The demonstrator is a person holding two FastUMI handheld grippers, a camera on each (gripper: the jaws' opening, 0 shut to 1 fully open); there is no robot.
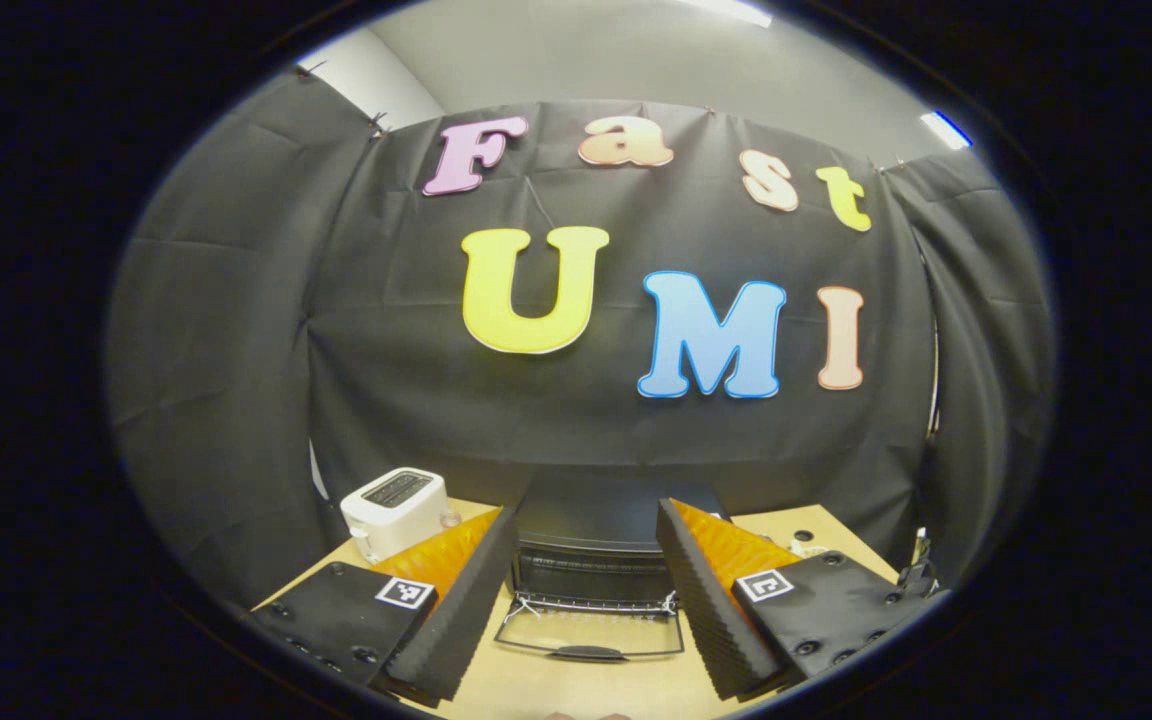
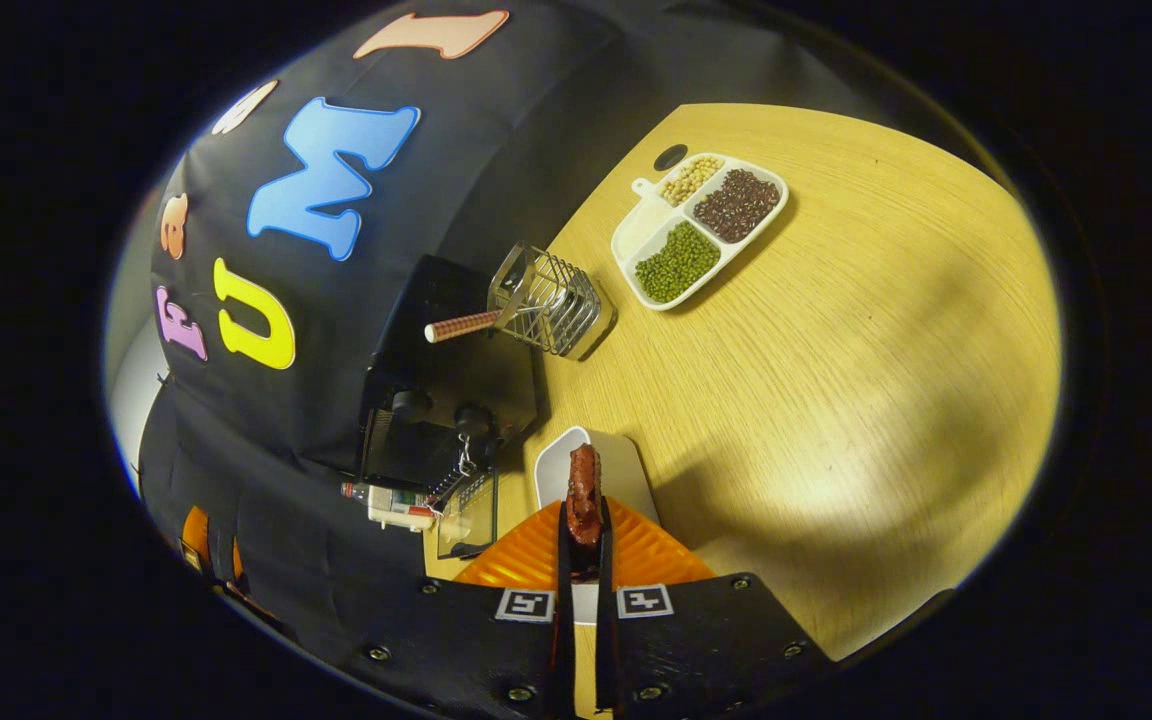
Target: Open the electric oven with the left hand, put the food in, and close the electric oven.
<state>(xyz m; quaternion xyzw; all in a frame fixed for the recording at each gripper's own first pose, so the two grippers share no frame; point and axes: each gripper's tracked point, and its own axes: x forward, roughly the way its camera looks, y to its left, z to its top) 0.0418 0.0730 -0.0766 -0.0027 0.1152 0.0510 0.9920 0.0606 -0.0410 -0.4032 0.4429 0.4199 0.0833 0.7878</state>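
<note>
Our right claw (image 2: 584, 545) pinches the sausage (image 2: 584, 490) above the white plate (image 2: 626, 462), while our left claw (image 1: 584, 590) hangs spread before the oven (image 1: 591, 555). At twelve o'clock its door (image 1: 588, 632) lies open on the counter (image 1: 576, 690). We judge opening done; loading and closing remain.

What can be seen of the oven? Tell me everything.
The oven is a black box that looks like metal, standing on the wooden table against the cloth wall. Its door, a glass pane in a thin frame with a dark handle, is dropped fully open and lies flat toward the left gripper, whose open fingers frame it without touching. A wire rack shows at the cavity's mouth. In the right gripper view, two knobs sit on its front.
</note>
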